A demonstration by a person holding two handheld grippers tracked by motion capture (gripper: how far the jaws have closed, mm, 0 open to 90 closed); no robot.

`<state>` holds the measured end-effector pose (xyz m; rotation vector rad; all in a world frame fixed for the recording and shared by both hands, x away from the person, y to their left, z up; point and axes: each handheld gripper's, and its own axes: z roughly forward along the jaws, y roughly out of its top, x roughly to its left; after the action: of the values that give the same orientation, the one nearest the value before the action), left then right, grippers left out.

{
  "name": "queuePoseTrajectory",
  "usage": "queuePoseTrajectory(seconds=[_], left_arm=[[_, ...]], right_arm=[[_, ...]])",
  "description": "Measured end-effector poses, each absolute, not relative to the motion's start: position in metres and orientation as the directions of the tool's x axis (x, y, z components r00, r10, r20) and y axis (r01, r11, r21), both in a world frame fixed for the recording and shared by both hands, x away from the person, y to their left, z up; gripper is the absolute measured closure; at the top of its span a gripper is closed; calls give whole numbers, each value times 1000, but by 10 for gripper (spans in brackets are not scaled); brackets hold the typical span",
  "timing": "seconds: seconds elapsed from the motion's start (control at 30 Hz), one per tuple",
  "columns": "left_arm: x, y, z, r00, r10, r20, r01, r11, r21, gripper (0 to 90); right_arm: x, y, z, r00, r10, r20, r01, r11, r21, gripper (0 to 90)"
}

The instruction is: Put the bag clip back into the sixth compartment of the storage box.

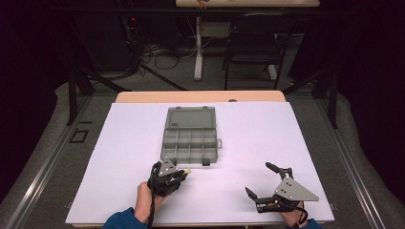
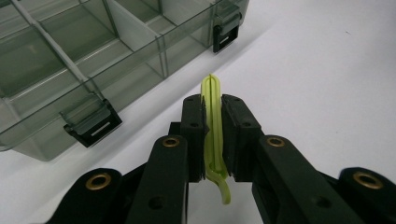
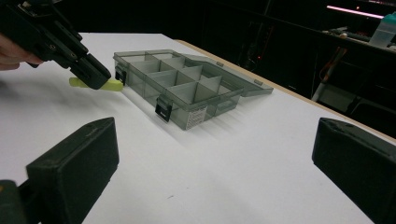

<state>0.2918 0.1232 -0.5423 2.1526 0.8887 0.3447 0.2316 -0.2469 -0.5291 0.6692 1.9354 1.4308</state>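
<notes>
A slim yellow-green plastic clip [image 2: 214, 122] is clenched in the left tongs [image 2: 212, 116], its long axis running along the jaws and pointing toward the open compartment box [image 1: 190, 138] just beyond, near the middle of the surface [image 1: 248, 138]. The box's near edge, with two black latches, lies just ahead of the clip's tip. The right tongs [image 1: 262, 183] rest released and empty near the surface's near right corner, well apart from the box.

Own jaws wide apart at bottom corners. Open compartment box [image 3: 187, 88] centre frame on white table [image 3: 261, 158]. Upper left: left gripper [image 3: 95, 77] clamping yellow-green clip [image 3: 112, 85].
</notes>
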Motion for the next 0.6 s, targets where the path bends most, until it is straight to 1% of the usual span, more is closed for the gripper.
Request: queuePoseTrajectory(seconds=[0.6], left_arm=[[293, 134, -537, 711, 703, -34, 486, -456, 746, 797]], right_arm=[[231, -247, -529, -669, 719, -189, 29, 279, 960, 2]])
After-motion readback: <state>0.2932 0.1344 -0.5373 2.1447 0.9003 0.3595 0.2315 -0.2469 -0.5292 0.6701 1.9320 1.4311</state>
